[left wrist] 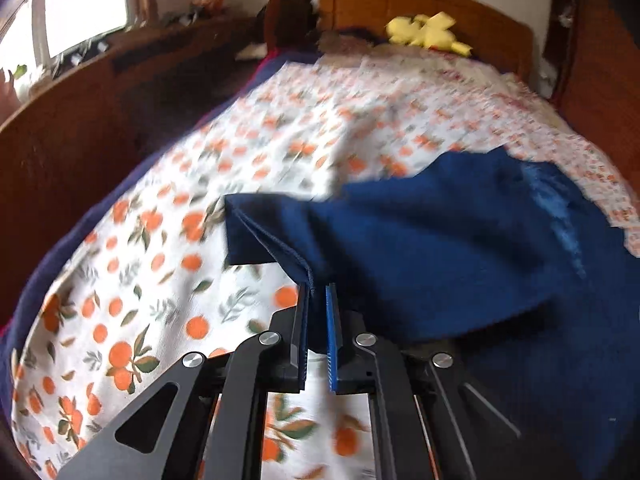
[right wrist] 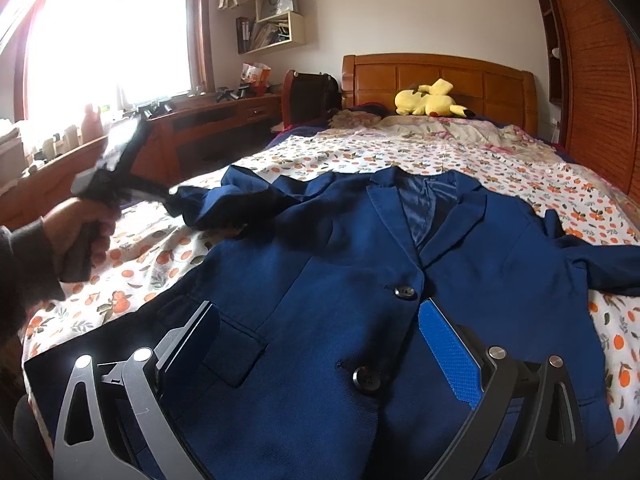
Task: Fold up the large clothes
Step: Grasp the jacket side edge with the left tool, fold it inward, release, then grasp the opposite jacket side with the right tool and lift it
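A navy blue blazer (right wrist: 340, 272) lies face up on the bed, buttoned, collar toward the headboard. My left gripper (left wrist: 318, 292) is shut on the cuff end of the blazer's sleeve (left wrist: 280, 240) and holds it lifted above the bedspread. In the right wrist view the left gripper (right wrist: 172, 200) shows at the left, held by a hand, pinching that sleeve (right wrist: 224, 204). My right gripper (right wrist: 320, 320) is open and empty, its fingers (right wrist: 448, 352) spread over the blazer's lower front near the buttons. The other sleeve (right wrist: 600, 264) lies out to the right.
The bedspread (right wrist: 500, 168) is white with an orange-fruit print. A yellow plush toy (right wrist: 428, 100) lies by the wooden headboard (right wrist: 440, 72). A wooden desk (right wrist: 200, 124) with clutter runs along the left under the window. A wooden wardrobe (right wrist: 592, 60) stands at the right.
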The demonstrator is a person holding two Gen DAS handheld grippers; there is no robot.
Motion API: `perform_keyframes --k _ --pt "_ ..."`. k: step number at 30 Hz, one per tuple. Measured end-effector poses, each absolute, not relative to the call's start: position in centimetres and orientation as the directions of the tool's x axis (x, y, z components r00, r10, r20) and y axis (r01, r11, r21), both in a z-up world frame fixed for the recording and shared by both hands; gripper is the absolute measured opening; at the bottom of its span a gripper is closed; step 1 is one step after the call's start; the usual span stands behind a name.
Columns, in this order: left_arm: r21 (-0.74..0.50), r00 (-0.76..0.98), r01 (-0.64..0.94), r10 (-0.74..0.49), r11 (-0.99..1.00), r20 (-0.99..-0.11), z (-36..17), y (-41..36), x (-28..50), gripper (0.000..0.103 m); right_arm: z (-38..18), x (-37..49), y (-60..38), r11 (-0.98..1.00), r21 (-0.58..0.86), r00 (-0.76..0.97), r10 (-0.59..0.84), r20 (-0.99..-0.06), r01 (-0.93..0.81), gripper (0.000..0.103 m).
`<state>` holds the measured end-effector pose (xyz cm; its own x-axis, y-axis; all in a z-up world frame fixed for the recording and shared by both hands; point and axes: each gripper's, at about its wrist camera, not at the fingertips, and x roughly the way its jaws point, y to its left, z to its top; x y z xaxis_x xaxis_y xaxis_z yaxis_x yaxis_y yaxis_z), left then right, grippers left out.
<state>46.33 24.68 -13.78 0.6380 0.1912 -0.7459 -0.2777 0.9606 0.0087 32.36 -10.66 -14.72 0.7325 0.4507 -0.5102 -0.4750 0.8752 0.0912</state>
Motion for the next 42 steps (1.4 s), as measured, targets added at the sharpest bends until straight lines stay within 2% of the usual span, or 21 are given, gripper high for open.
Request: perform_keyframes --k 9,15,22,31,33,34,35,36,42 --pt "0.024 0.763 -0.102 0.094 0.995 -0.640 -5.5 14.2 43.8 0.007 -12.4 31.4 -14.6 0.900 0.092 0.783 0.417 -0.462 -0.426 0.096" --pt "0.025 0.800 0.007 0.010 1.000 -0.599 -3.1 7.5 40.7 0.007 -11.4 31.2 -17.5 0.918 0.107 0.809 0.389 -0.441 -0.383 0.096" --pt "0.000 0.799 0.102 -0.082 0.995 -0.595 -3.7 2.7 36.0 0.007 -10.7 30.3 -19.4 0.930 0.091 0.831 0.359 -0.424 -0.355 0.096" --pt "0.013 0.785 0.096 -0.067 0.995 -0.616 -7.9 3.0 32.6 0.008 -11.3 29.2 -18.4 0.925 0.057 0.819 0.360 -0.446 -0.376 0.096" --pt "0.015 0.792 0.085 -0.058 0.996 -0.607 -8.3 3.6 31.9 0.016 -11.5 29.1 -18.1 0.923 0.054 0.814 0.362 -0.454 -0.380 0.096" --pt "0.019 0.797 0.077 -0.050 0.997 -0.602 -8.4 3.9 31.4 0.025 -11.4 29.0 -17.9 0.922 0.056 0.811 0.365 -0.457 -0.384 0.096" --pt "0.019 0.802 0.068 -0.044 0.997 -0.596 -8.5 4.3 31.0 0.049 -11.4 29.0 -17.7 0.920 0.060 0.808 0.370 -0.459 -0.387 0.096" --pt "0.019 0.812 0.055 -0.034 0.998 -0.582 -8.5 4.6 30.4 0.069 -11.4 28.8 -17.6 0.919 0.066 0.805 0.374 -0.460 -0.389 0.096" --pt "0.031 0.851 0.009 0.008 0.999 -0.525 -8.1 6.7 26.8 0.094 -11.3 28.5 -15.1 0.903 0.051 0.784 0.396 -0.478 -0.426 0.096"
